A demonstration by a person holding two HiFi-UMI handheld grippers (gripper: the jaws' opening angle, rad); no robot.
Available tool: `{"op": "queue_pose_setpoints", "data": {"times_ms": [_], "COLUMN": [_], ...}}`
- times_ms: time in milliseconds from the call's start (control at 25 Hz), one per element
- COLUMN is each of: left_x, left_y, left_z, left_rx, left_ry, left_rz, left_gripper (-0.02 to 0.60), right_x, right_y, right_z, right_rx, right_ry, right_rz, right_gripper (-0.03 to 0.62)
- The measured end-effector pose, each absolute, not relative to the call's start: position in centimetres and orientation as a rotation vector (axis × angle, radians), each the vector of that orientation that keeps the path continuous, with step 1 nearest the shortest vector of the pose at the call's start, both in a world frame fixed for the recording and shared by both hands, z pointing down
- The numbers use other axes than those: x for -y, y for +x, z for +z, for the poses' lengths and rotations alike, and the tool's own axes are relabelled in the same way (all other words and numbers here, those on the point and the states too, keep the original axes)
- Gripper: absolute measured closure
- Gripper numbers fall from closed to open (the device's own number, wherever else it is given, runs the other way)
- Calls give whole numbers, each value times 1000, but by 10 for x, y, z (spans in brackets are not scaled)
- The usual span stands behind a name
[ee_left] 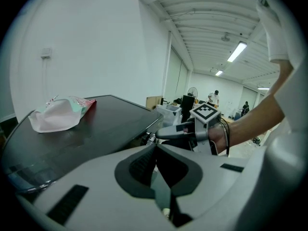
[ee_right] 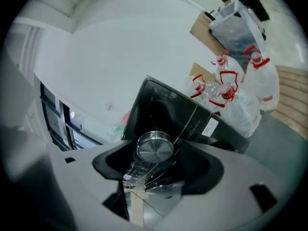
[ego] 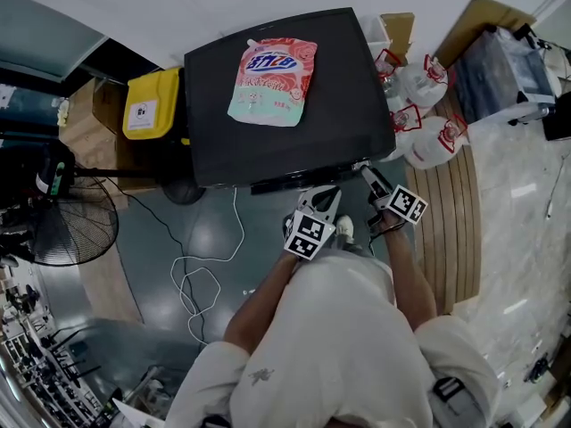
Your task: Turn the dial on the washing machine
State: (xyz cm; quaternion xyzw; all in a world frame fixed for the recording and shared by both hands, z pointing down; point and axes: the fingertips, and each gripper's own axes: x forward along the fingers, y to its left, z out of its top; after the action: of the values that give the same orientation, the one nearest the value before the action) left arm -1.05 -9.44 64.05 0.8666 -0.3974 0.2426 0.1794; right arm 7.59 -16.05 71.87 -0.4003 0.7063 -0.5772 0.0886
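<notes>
At the near right front edge of the black washing machine (ego: 268,150), silver dial (ee_right: 155,147) clamped between the jaws of the right gripper (ego: 369,175), left gripper (ego: 326,194) just left of it, jaws together and empty, pink detergent pouch (ego: 273,80) on the lid, white bags (ego: 428,114) far right

Glossy black flat washing-machine top (ego: 294,141); front panel black too. Soft plastic detergent pouch (ego: 272,80): pink-red upper part, mint-green lower, blue lettering on white. Round brushed-metal dial (ee_right: 155,147): silver w/ fine circular sheen. Left gripper (ego: 323,199) & right gripper (ego: 368,173): pale grey shells, black pads, cubes w/ black-on-white square markers. Boxy yellow bin (ego: 152,103) off top's left edge, white label. Knotted white plastic bags (ego: 428,136) off right edge, red print.
</notes>
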Motion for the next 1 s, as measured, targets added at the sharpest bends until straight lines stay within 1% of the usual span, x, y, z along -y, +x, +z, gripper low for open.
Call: {"op": "queue_pose_setpoints", "data": {"times_ms": [80, 400, 800, 840, 920, 1000], "left_x": [95, 105, 118, 119, 121, 122], "left_y": [-12, -17, -33, -35, -39, -42], "left_z": [638, 620, 590, 587, 579, 573], "left_rx": [1132, 1180, 1288, 1301, 1327, 1349], "left_ry": [2447, 2450, 2457, 2458, 2459, 2460], "left_rz": [676, 580, 488, 477, 454, 433], "left_gripper": [568, 568, 568, 568, 568, 568], "right_x": [161, 162, 150, 149, 147, 147], "right_y": [80, 81, 70, 70, 70, 68], "right_z": [708, 661, 600, 595, 587, 580], "right_rx": [-2171, -2565, -2842, -2857, -2881, -2903], "right_ry": [-1228, -1374, -1501, -1521, -1564, -1586], "right_rz": [-1651, -1271, -790, -741, -653, -587], "right_gripper": [295, 304, 327, 332, 369, 373]}}
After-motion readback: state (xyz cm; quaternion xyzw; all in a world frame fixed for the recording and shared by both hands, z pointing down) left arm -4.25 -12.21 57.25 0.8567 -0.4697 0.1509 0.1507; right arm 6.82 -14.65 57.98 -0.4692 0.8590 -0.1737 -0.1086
